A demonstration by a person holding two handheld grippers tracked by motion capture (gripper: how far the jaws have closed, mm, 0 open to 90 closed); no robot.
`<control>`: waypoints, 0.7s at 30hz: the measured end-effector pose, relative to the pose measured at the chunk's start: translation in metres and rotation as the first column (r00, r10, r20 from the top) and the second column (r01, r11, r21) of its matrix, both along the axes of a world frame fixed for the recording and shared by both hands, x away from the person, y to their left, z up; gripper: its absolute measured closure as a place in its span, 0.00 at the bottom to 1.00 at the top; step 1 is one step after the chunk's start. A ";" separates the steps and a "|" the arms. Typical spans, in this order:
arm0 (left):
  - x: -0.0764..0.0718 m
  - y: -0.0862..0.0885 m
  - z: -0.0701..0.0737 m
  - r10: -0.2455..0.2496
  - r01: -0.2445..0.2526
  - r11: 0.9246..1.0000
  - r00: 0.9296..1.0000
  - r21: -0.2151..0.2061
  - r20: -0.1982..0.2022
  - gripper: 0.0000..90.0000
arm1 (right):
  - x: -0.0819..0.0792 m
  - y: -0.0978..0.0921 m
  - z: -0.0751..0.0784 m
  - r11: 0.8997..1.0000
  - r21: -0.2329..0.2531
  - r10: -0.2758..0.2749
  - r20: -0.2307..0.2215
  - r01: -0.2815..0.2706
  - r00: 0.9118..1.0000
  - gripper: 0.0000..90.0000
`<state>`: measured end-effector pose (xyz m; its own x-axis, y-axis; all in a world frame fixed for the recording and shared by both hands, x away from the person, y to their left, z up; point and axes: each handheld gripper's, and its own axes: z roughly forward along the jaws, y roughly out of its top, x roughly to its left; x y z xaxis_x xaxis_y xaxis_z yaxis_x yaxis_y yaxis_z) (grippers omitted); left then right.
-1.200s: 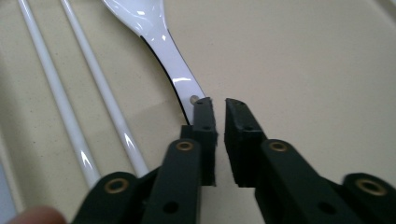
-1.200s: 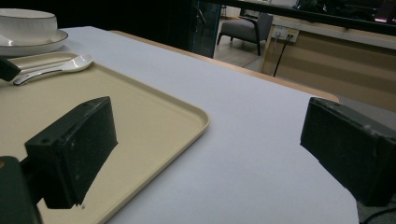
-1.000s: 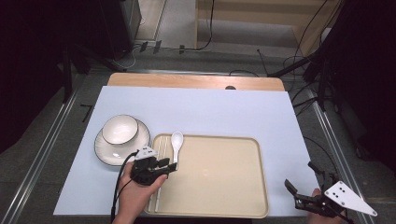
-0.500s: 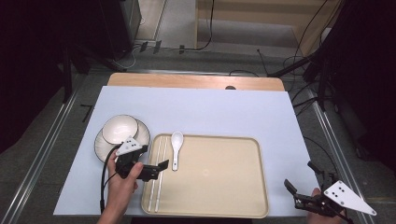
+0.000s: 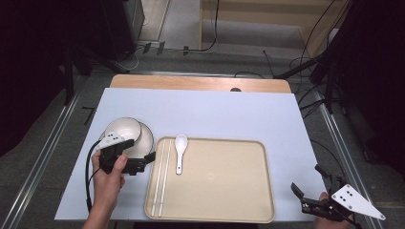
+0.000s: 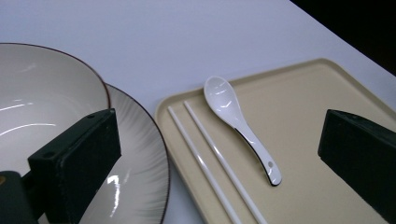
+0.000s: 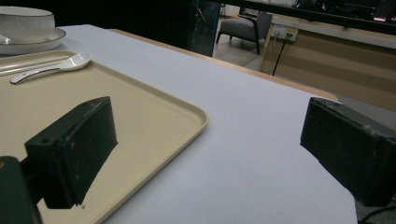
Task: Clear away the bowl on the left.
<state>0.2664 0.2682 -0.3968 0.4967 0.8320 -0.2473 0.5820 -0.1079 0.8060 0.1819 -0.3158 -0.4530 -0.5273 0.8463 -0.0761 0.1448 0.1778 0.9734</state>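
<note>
tray: beige, on table | spoon and chopsticks: side by side at its left end

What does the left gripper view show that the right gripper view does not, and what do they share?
Left gripper view alone: the pair of white chopsticks seen full length, and the ribbed plate from above. Right gripper view alone: the tray's far corner, the table's wooden edge and a grey chair. Both: the white spoon, the tray and the bowl on its plate.

Even overhead light brightens my bench while the room beyond stays dark; glare streaks the bowl, and my near jaws blur softly.
</note>
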 end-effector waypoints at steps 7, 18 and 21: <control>0.004 0.010 0.006 0.018 -0.018 1.000 1.000 0.001 0.017 0.00 | 0.000 0.001 0.000 1.000 0.003 0.001 -0.004 -0.001 1.000 0.04; 0.017 0.023 0.013 0.038 -0.038 0.999 0.999 0.004 0.027 0.00 | -0.001 0.000 0.000 1.000 0.004 -0.001 -0.004 0.001 1.000 0.04; 0.020 0.026 0.014 0.043 -0.043 0.999 0.999 -0.001 0.023 0.00 | 0.000 0.000 0.000 1.000 0.005 -0.002 -0.004 0.003 1.000 0.04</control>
<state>0.2863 0.2940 -0.3829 0.4657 0.8528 -0.2361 0.5672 -0.0829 0.8194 0.1819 -0.3154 -0.4534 -0.5255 0.8479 -0.0699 0.1493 0.1728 0.9736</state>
